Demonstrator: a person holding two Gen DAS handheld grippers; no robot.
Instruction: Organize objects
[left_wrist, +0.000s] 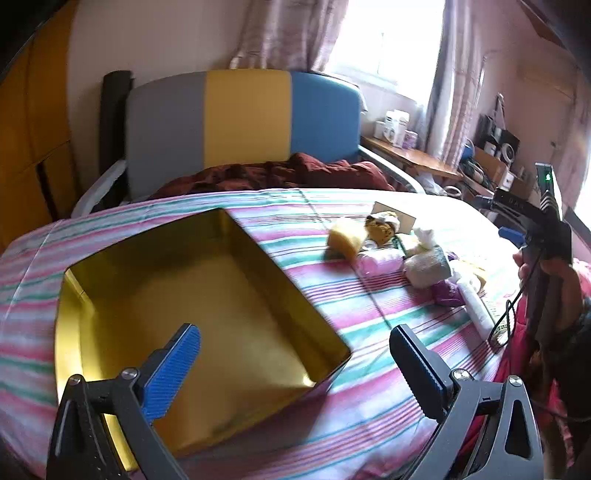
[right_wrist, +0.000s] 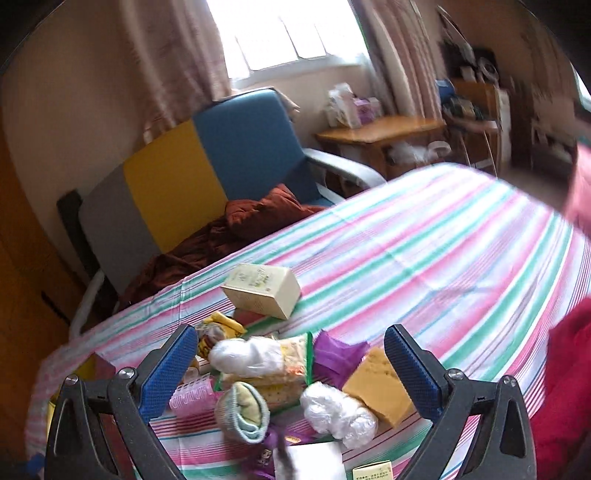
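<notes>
Striped pink, green and white bedsheet (left_wrist: 332, 424) covers the whole work surface, with a grey, yellow and blue headboard (left_wrist: 243, 122) behind it, a rumpled dark red blanket (left_wrist: 280, 173) at the headboard's foot, and a wooden side table (right_wrist: 384, 129) under the bright window.

Taking the gold tin box (left_wrist: 192, 317) as the landmark: it lies open and bare inside on the sheet, nearest the left gripper (left_wrist: 295, 369), whose jaws are spread wide and grip nothing; one blue finger hangs over the tin's interior, the other over the sheet just past the tin's near corner. To the right of the tin, apart from it, sits the pile of small objects. A yellow sponge (left_wrist: 345, 238) lies closest to the tin, with a pink hair roller (left_wrist: 380, 264) just beside it and a white tube (left_wrist: 476, 308) at the pile's far right edge. Beyond that pile, the right gripper (right_wrist: 291, 365) appears at the frame edge of the left wrist view.

In the right wrist view the jaws are likewise released and empty, hovering over the heap. Between the fingers lie a white plastic-wrapped bundle (right_wrist: 247, 354), a rolled sock (right_wrist: 243, 410), a purple packet (right_wrist: 336, 354) and a second wrapped bundle (right_wrist: 340, 410), crowded and overlapping. A cream carton (right_wrist: 264, 290) rests tilted at the heap's far side. Motion blur softens much of this.
</notes>
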